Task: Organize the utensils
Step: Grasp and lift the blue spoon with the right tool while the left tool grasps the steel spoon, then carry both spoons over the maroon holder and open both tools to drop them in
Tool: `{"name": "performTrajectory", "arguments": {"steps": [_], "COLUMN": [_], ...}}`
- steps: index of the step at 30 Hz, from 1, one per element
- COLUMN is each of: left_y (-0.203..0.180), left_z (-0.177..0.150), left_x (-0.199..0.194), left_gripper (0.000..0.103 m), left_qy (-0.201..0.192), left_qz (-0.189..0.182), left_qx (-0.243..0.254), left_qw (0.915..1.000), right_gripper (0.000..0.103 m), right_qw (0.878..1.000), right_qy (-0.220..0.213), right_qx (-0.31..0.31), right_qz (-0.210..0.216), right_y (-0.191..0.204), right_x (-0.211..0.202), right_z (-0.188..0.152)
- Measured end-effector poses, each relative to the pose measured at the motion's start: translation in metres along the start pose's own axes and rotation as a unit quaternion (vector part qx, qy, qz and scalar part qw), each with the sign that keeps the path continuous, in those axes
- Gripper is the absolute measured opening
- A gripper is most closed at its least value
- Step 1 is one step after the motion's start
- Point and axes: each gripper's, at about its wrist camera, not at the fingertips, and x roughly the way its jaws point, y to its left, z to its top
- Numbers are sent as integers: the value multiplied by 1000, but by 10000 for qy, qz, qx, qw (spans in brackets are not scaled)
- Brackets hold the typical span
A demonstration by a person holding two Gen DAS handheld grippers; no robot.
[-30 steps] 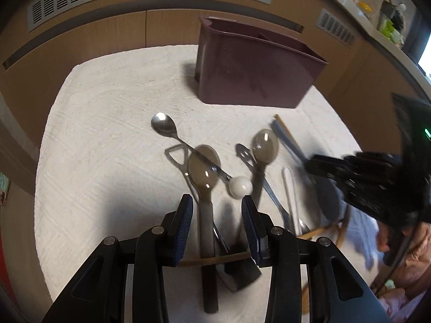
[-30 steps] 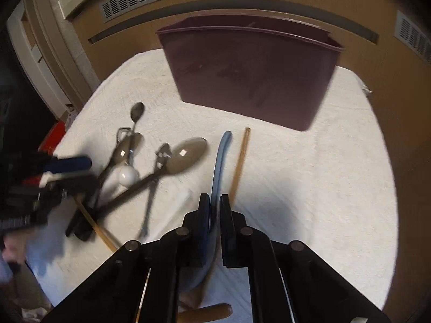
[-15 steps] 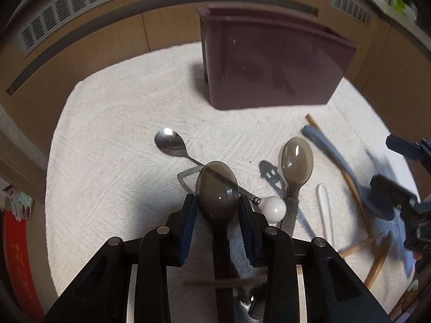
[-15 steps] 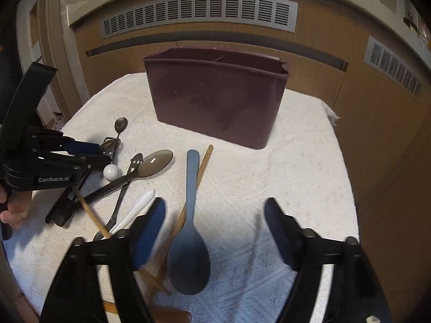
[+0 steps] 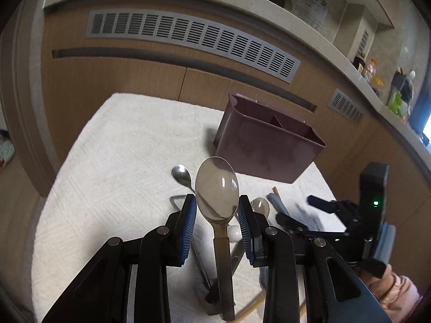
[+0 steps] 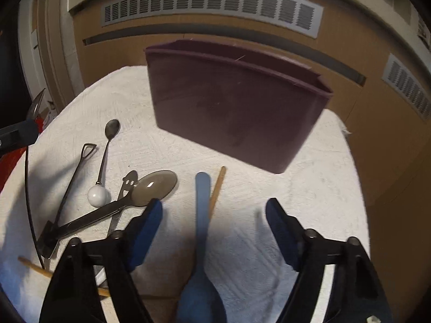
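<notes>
My left gripper (image 5: 216,206) is shut on a smoky translucent spoon (image 5: 217,192) and holds it lifted above the white towel (image 5: 113,167), bowl pointing away. The maroon utensil caddy (image 5: 265,152) stands behind it to the right, its divider visible. My right gripper (image 6: 214,212) is open above the blue spoon (image 6: 202,196), which lies on the towel beside a wooden chopstick (image 6: 216,189). The caddy also shows in the right wrist view (image 6: 234,107).
On the towel at left lie a second smoky spoon (image 6: 155,187), a small metal spoon with a white ball end (image 6: 103,158), a smiley-handled utensil (image 6: 126,185) and a black-handled tool (image 6: 72,180). Wood cabinets with vents stand behind.
My left gripper has closed on the smoky spoon and lifted it off the towel. My right gripper has let go of the blue spoon, opened wide and moved forward over it.
</notes>
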Motion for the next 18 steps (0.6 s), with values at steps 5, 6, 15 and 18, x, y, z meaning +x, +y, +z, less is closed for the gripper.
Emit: {"name": "performTrajectory", "arguments": {"steps": [5, 6, 15, 18], "left_y": [2, 2, -17, -30], "left_z": [-4, -4, -2, 1], "left_x": [-2, -3, -28, -39], "left_gripper": [33, 33, 33, 33], "left_qy": [32, 26, -221, -392], "left_qz": [36, 52, 26, 18], "left_qx": [-18, -8, 246, 372], "left_qw": [10000, 10000, 9995, 9985], "right_gripper": [27, 17, 10, 10], "right_qw": [9986, 9985, 9975, 9939], "right_qy": [393, 410, -415, -794], "right_qx": [157, 106, 383, 573], "right_qz": [314, 338, 422, 507], "right_y": [-1, 0, -11, -19], "right_x": [15, 14, -52, -81], "right_z": [1, 3, 4, 3]}}
